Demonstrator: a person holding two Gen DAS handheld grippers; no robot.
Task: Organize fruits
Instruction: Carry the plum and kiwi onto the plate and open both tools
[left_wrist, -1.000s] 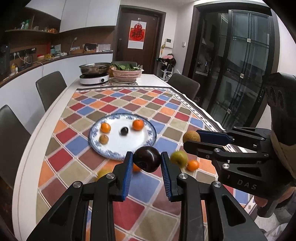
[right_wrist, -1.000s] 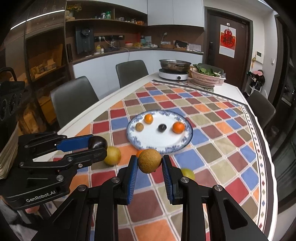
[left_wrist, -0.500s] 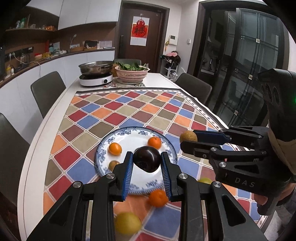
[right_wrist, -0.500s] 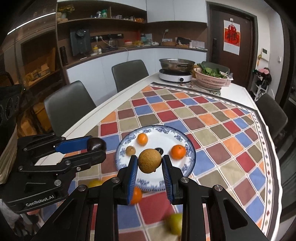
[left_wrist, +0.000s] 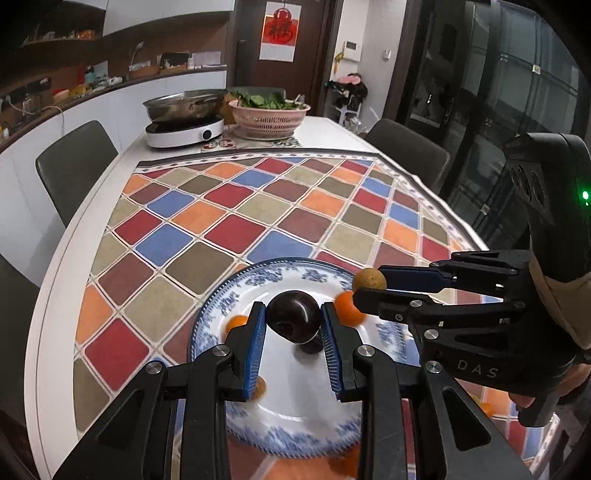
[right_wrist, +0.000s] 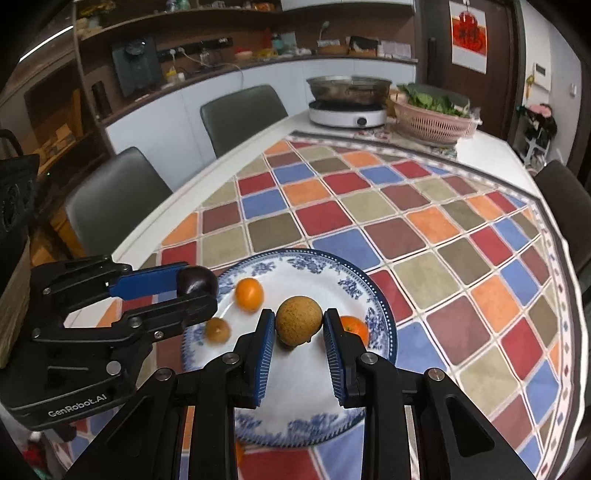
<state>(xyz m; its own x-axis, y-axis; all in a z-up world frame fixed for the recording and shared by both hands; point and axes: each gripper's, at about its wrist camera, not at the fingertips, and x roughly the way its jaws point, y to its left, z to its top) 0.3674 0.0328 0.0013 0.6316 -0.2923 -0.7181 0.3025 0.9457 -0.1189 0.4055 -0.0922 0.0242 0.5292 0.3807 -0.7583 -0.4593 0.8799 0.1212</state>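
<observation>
Both grippers are hovering over the plate (left_wrist: 207, 325) ready to drop fruit, left gripper (left_wrist: 293, 323) pinching a plum (left_wrist: 293, 319), right gripper (right_wrist: 299, 323) clamping a brown fruit (right_wrist: 299, 320), oranges (right_wrist: 249, 293) already sitting there, checkered tabletop (left_wrist: 258, 206) beyond.

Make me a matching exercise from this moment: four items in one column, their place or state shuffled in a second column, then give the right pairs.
Items
1. dark plum
2. tan round fruit
3. steel pot
4. pink basket

Places or states
A. sits on the white cooker
B. clamped in the right gripper above the blue-rimmed plate
C. holds leafy greens
D. clamped in the left gripper

Pairs: 1-D, 2-B, 3-A, 4-C
</observation>
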